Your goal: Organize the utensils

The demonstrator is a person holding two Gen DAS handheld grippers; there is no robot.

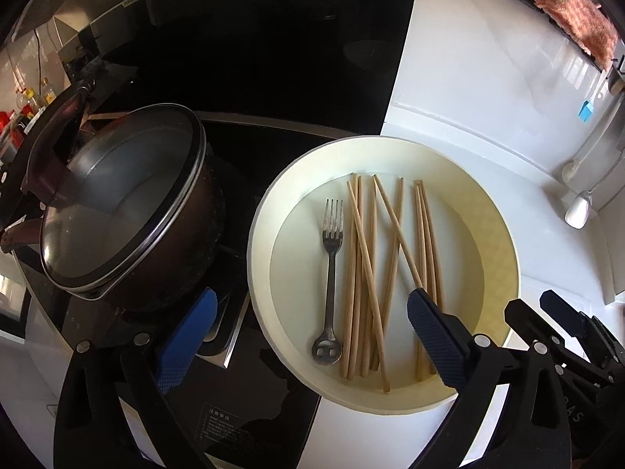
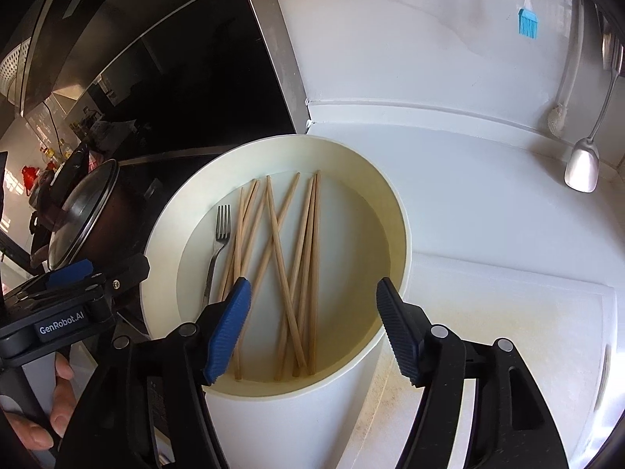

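Observation:
A cream round bowl (image 1: 258,242) (image 2: 404,230) stands on the white counter beside the black hob. On its bottom lie a metal fork (image 1: 332,265) (image 2: 218,240) and, to the fork's right, several wooden chopsticks (image 1: 361,258) (image 2: 282,262), some of them crossed. My left gripper (image 1: 311,295) hangs open above the bowl's near side with nothing between its blue pads. My right gripper (image 2: 314,283) is also open over the bowl, empty. The left gripper's fingers (image 2: 74,273) show at the left edge of the right wrist view, held by a hand (image 2: 58,391).
A dark pot with a glass lid (image 1: 125,203) sits on the hob left of the bowl. A white cutting board (image 2: 508,332) lies to the bowl's right. A metal ladle (image 2: 582,168), a blue silicone brush (image 2: 527,23) and a pink cloth (image 1: 570,8) hang at the wall.

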